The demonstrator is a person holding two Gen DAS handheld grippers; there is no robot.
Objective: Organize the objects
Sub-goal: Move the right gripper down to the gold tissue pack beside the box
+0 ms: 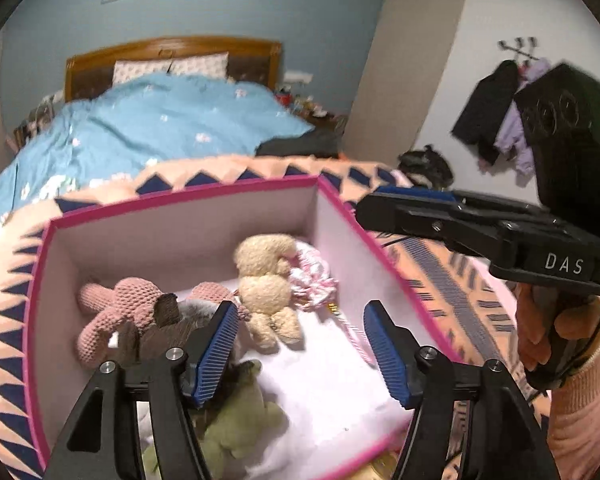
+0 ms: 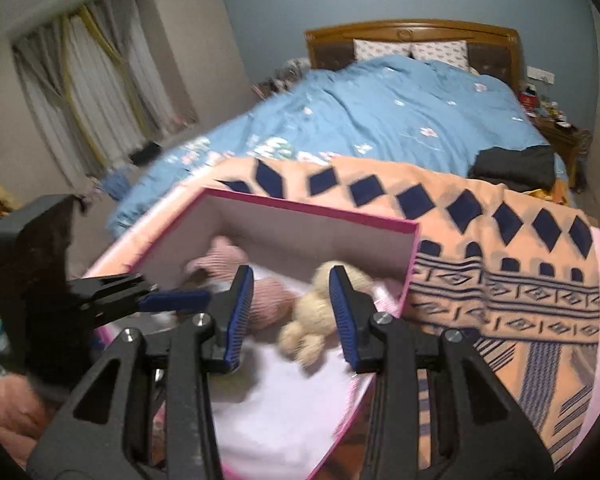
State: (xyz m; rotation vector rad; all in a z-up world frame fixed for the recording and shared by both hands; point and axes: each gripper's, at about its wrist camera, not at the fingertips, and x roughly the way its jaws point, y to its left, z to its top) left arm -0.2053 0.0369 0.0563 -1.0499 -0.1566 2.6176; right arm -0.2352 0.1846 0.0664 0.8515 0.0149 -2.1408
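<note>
A pink-rimmed open box [image 1: 180, 200] sits on an orange patterned blanket [image 1: 452, 272]. Inside lie a pink crochet toy [image 1: 116, 308], a beige bear [image 1: 266, 280], a pink-white knitted item [image 1: 312, 276], a brown furry toy [image 1: 168, 328] and a green plush [image 1: 236, 424]. My left gripper [image 1: 300, 340] is open and empty above the box. My right gripper [image 2: 292, 308] is open and empty over the box [image 2: 308, 208], above the beige bear [image 2: 312, 312] and pink toy [image 2: 268, 300]. The right gripper also shows in the left wrist view [image 1: 384, 208], at the box's right rim.
A bed with a blue duvet [image 2: 400, 120] and wooden headboard [image 2: 412, 28] lies behind. Dark clothing [image 2: 516, 166] lies on the bed. Curtains [image 2: 88, 92] hang at left. Coats [image 1: 496, 112] hang on the right wall. A nightstand [image 2: 556, 132] holds clutter.
</note>
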